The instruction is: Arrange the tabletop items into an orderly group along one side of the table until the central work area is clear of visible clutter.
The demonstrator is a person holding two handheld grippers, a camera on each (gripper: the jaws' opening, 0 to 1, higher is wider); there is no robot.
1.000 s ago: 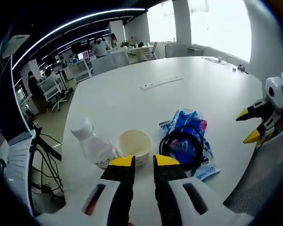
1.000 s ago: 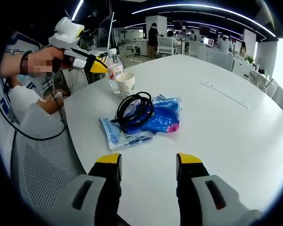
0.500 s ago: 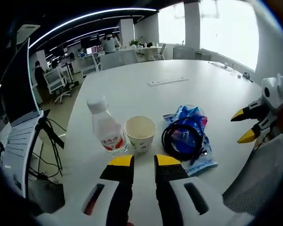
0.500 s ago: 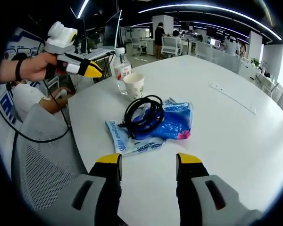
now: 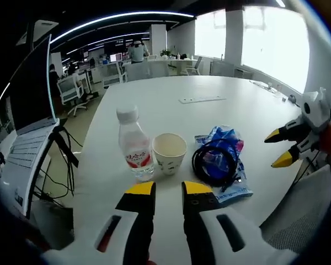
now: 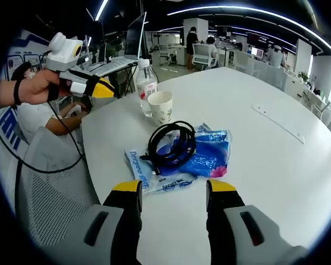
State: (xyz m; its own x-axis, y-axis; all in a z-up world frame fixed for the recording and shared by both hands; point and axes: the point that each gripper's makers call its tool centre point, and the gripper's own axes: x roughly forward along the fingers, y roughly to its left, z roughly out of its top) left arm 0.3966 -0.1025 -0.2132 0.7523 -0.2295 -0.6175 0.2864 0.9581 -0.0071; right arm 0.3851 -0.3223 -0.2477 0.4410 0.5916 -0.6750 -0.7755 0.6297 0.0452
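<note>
clear plastic bottle (image 5: 134,148), paper cup (image 5: 169,153), glossy table (image 5: 209,110)

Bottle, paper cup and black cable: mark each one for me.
Bottle (image 5: 135,150), left gripper view, on the clear body at the label.
Paper cup (image 5: 170,157), left gripper view, on the outer wall below the rim.
Black cable (image 6: 172,147), right gripper view, on the coiled loop.

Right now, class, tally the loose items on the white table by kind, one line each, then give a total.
Bottle: 1
Paper cup: 1
Black cable coil: 1
Blue packets: at least 2, overlapping
Total: at least 5
</note>
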